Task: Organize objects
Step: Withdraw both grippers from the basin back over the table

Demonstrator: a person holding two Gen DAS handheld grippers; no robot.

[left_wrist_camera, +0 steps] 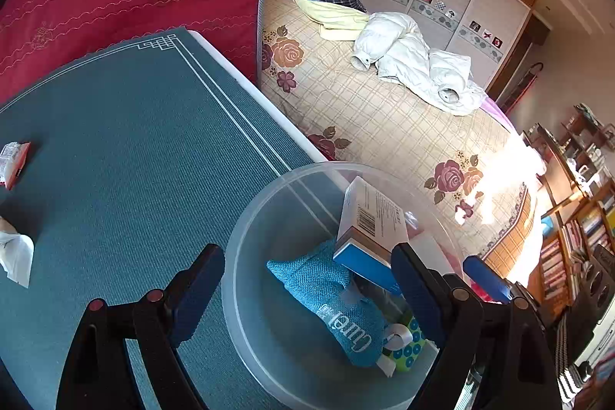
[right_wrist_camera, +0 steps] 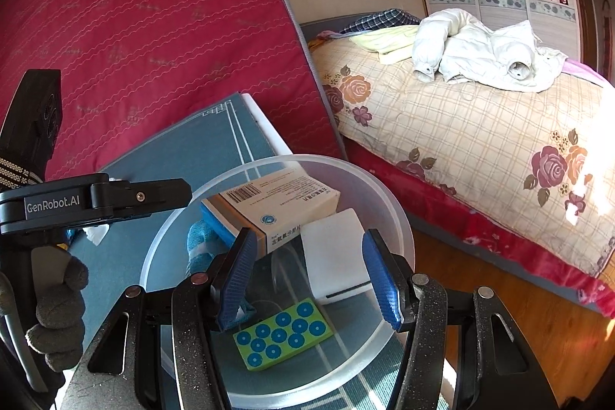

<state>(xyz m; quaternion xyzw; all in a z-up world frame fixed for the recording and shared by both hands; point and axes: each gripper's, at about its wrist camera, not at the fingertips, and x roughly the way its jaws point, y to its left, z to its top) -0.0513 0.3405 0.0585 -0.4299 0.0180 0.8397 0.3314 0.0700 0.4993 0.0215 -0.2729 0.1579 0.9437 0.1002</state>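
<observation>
Medicine carton tilted inside the clear tub at the table's corner.

The white-and-blue cardboard medicine carton (right_wrist_camera: 269, 204) lies inside the round translucent plastic tub (right_wrist_camera: 399, 237), propped up, its long axis slanting across the tub with the barcode end raised. From the left wrist view, a teal woven pouch (left_wrist_camera: 330, 291) lies beneath it; the right wrist view shows only a sliver of that pouch but reveals a white box (right_wrist_camera: 338, 256) and a green card with blue dots (right_wrist_camera: 284, 333). The left gripper (left_wrist_camera: 307, 279) stands wide, nothing pressed between its pads. The right gripper (right_wrist_camera: 307, 275) stands partly open over the tub; whether it touches anything is unclear. The green woven table mat (left_wrist_camera: 134, 141) carries two wrappers (left_wrist_camera: 13, 164), cut off at its left edge.
</observation>
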